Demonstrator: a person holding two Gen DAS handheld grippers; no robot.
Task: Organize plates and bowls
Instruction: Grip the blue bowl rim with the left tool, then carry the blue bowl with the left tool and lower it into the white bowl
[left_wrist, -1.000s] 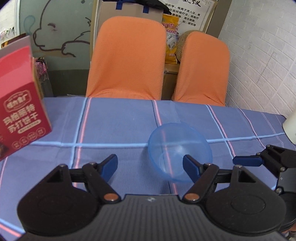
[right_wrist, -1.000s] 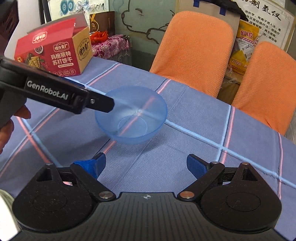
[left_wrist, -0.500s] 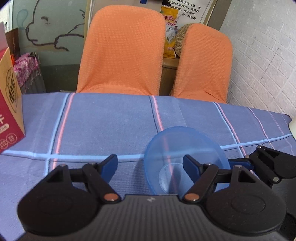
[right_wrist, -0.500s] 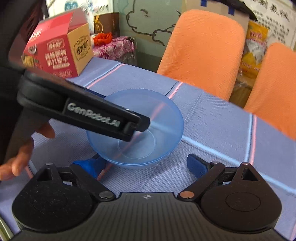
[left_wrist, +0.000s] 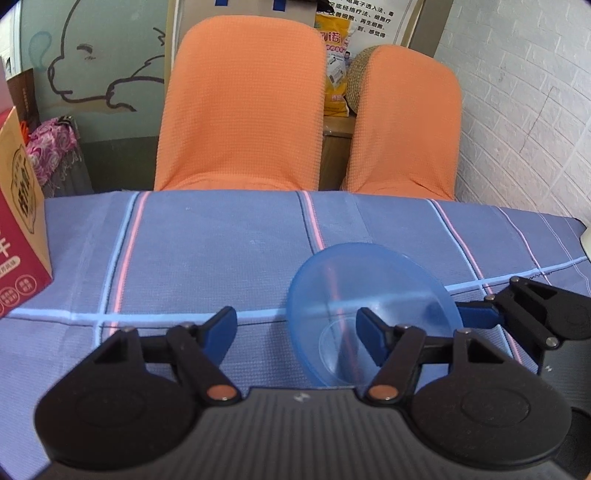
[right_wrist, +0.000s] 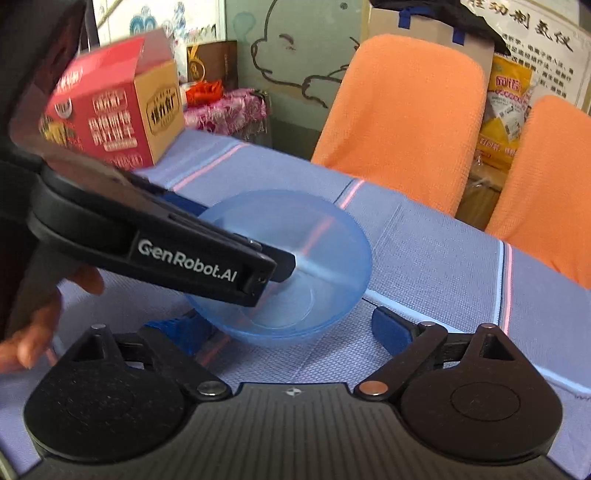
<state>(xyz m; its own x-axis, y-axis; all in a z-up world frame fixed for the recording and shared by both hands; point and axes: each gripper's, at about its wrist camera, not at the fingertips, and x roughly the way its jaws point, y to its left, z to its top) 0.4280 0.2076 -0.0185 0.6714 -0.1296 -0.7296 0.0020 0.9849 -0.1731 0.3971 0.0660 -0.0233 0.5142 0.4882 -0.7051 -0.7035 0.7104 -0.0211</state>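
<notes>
The blue translucent bowl (left_wrist: 373, 306) sits upright on the surface (left_wrist: 207, 258), which is covered with a blue plaid cloth; in the left wrist view it lies toward 4 o'clock from the frame's middle. The left gripper (left_wrist: 295, 326) has its jaws spread wide: one blue pad reaches over the rim into the bowl's hollow, while the other stands outside the bowl at 9 o'clock from it, apart from the wall. The right gripper (right_wrist: 284, 325) also has its jaws spread, its left pad just beside or under the bowl's near wall at 7 o'clock and its right pad off at 4 o'clock, clear of the bowl. The step in hand looks like taking hold of the bowl by its rim. To do it well, the left gripper should probably shift toward 3 o'clock so the wall lies squarely between its two pads, then close gently, since thin plastic may flex or skid on the cloth. The two tools crowd the same bowl, so only one should pinch while the other steadies or backs away. A red biscuit box (right_wrist: 114, 118) stands at 10 o'clock in the right wrist view, well apart, and a hand (right_wrist: 40, 317) shows at the left edge.
</notes>
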